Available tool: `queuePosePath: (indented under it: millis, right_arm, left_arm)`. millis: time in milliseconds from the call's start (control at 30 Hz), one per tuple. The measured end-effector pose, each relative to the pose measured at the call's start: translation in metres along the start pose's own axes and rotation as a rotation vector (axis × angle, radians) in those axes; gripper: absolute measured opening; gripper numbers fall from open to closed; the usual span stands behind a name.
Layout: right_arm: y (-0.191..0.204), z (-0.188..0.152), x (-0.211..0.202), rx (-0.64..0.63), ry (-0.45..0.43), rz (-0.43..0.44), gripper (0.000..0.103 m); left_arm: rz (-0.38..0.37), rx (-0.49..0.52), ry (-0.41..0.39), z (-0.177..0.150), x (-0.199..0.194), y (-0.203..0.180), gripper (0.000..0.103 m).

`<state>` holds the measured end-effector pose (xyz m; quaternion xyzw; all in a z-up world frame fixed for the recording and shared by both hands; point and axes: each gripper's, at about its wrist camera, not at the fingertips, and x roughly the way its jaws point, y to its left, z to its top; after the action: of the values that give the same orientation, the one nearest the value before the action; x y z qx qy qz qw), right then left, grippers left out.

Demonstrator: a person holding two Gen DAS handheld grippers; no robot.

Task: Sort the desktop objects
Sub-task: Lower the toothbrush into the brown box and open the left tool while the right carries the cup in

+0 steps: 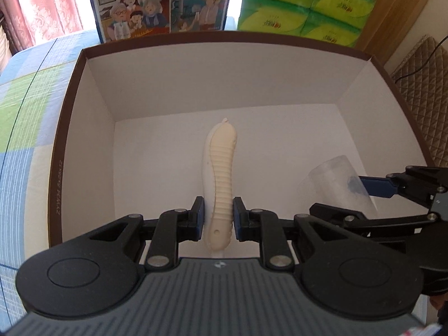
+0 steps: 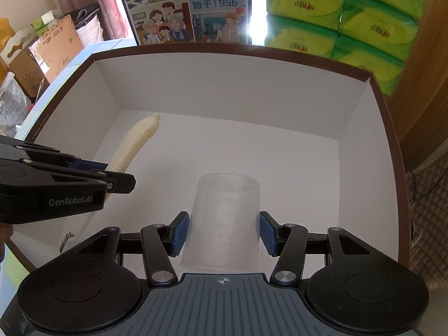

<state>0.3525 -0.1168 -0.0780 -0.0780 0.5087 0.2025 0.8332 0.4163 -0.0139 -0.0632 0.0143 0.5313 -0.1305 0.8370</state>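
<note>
Both items sit inside the box (image 1: pixel 84 89): left gripper (image 1: pixel 218 218) pinches the brush (image 1: pixel 219 173), right gripper (image 2: pixel 224 233) the cup (image 2: pixel 224 218). Placing seems in hand; next, I judge, both jaws part.

Both wrist cameras sit close above the near rim of the white-lined box (image 1: pixel 70 106), looking forward and down into it toward its far wall. The left view looks from the box's left half, the right view from its right half; they share the box floor, far wall and the printed carton (image 2: pixel 184 8) behind it
</note>
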Motion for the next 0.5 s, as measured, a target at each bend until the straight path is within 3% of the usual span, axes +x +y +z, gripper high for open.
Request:
queuePosePath:
  millis: [267,400,500]
  right_arm:
    - [0.003,-0.003,0.004,0.005,0.014,0.009,0.051]
    - [0.005,-0.001,0.003,0.005,0.009,0.008,0.051]
    - [0.006,-0.002,0.003,0.010,0.010,0.002,0.051]
  left_arm:
    - [-0.008,-0.011,0.017,-0.003,-0.001,0.002,0.017]
    - [-0.002,-0.015,0.000,-0.004,-0.008,0.005,0.032]
    - [0.001,-0.013,-0.015,-0.003,-0.016,0.006,0.037]
